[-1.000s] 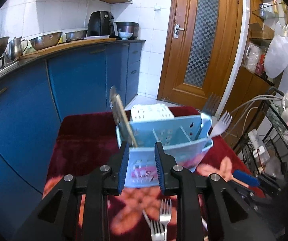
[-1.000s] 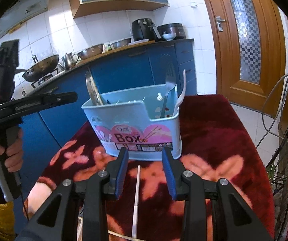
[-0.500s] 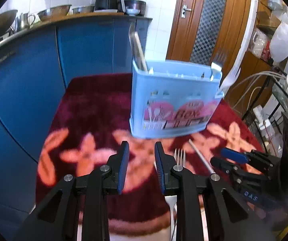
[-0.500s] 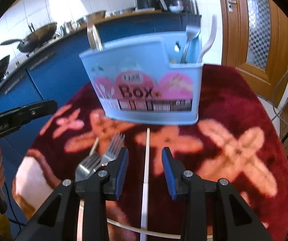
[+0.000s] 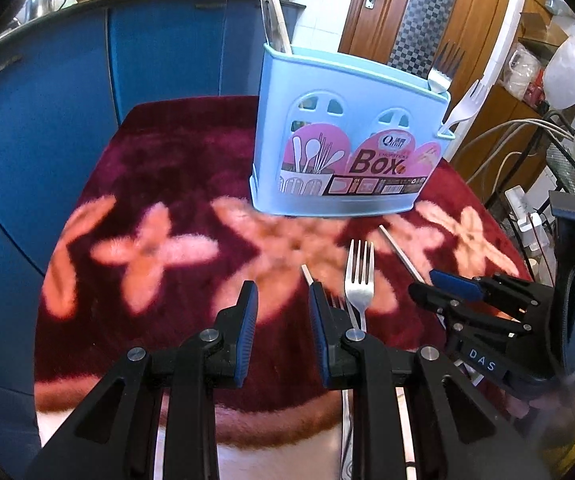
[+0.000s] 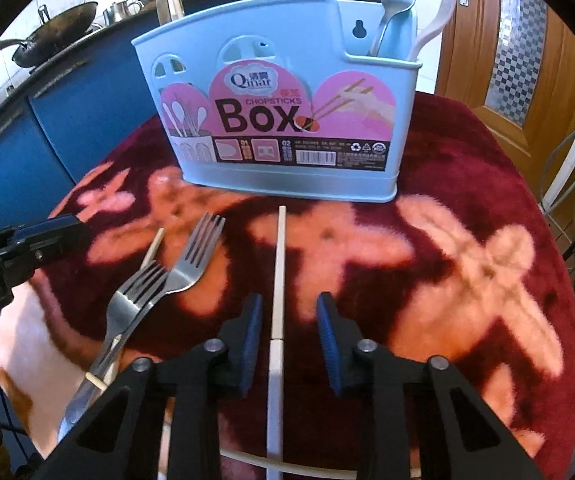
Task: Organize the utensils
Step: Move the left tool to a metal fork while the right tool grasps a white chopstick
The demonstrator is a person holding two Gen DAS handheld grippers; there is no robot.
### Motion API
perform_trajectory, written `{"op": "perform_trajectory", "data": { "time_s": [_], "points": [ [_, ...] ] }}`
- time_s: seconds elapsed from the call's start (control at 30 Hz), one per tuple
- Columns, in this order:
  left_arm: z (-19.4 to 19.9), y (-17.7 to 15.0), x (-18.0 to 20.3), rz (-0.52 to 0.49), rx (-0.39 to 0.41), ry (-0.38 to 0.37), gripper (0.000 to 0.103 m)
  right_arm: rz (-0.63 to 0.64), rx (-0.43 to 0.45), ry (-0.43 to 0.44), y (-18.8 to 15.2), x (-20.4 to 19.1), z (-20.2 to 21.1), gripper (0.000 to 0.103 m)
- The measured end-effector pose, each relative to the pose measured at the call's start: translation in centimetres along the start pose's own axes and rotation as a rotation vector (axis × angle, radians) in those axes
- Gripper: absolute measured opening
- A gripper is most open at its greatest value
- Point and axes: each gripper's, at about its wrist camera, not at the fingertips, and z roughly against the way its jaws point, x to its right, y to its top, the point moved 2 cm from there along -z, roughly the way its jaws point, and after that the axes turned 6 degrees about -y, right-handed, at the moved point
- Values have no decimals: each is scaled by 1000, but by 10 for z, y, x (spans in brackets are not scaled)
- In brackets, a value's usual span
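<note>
- The right gripper (image 6: 289, 334) has its jaws apart and empty, straddling a pale chopstick (image 6: 278, 276) that lies on the table and points toward the box
- The left gripper (image 5: 281, 312) is also parted with nothing between its jaws, low over the red flowered cloth (image 5: 159, 184); two metal forks (image 6: 167, 272) lie overlapping just to its right, a thin wooden stick (image 6: 154, 246) partly under them
- The light blue utensil box (image 6: 271, 92) stands upright beyond them, already holding a fork, a white plastic fork and wooden pieces
- Risks, as I judge them: the thin chopstick could roll or sink into the plush pile and slip from the jaws; a pinch at one end could let it swing; the stacked forks could drag each other; a careless insertion could tip the box
- The label reads "Qinar", "CHOPSTICKS", "Box"; the other gripper's body shows "DAS"
</note>
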Motion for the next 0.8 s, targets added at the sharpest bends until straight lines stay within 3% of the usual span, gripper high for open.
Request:
{"op": "perform_trajectory", "data": {
  "time_s": [0.13, 0.23, 0.4, 0.8],
  "points": [
    [-2, -2, 0, -2, -6, 7, 26, -13, -2, -9, 0, 3, 1, 9],
    [-2, -3, 1, -2, -8, 11, 26, -39, -1, 8, 0, 6, 3, 7],
    [-4, -4, 3, -10, -19, 10, 26, -95, 42, 43, 0, 17, 15, 7],
    [-9, -11, 14, -28, -55, -30, 26, -198, 252, 80, 9, 38, 65, 6]
  ]
}}
